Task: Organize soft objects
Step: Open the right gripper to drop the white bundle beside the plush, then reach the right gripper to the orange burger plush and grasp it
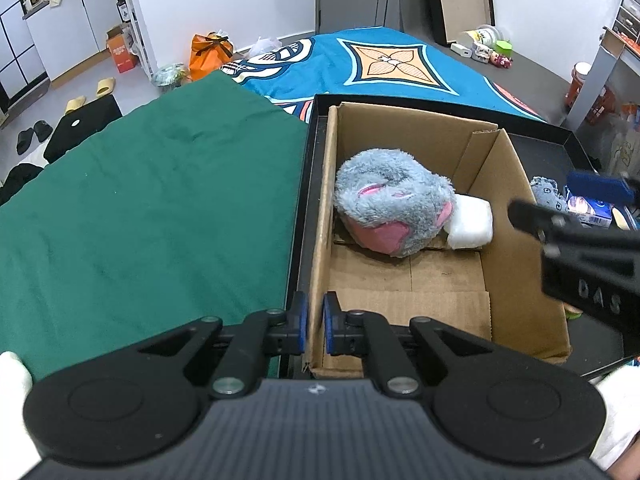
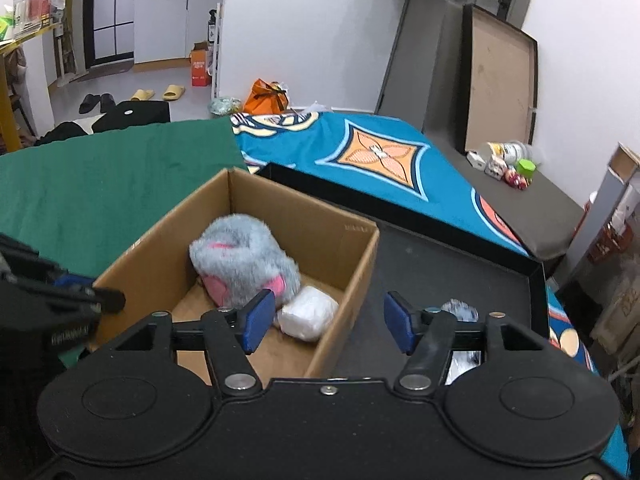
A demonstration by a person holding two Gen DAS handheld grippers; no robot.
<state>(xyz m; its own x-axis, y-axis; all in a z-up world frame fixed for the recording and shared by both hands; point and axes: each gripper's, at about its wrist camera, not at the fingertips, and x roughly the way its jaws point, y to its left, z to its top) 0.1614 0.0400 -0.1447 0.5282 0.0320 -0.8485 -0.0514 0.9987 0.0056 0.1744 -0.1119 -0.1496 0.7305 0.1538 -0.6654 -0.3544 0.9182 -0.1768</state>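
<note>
A cardboard box stands inside a black tray. In it lie a grey and pink plush toy and, touching the toy, a white soft bundle. My left gripper is shut on the box's left wall near the front corner. My right gripper hangs open above the box's right wall, nothing between its pads. Below it sit the white bundle and the plush toy. A grey soft item lies in the tray, partly hidden by the right finger.
A green cloth covers the surface left of the tray. A blue patterned blanket lies behind it. A blue and white packet sits in the tray's right part. Slippers, bags and small items are on the floor beyond.
</note>
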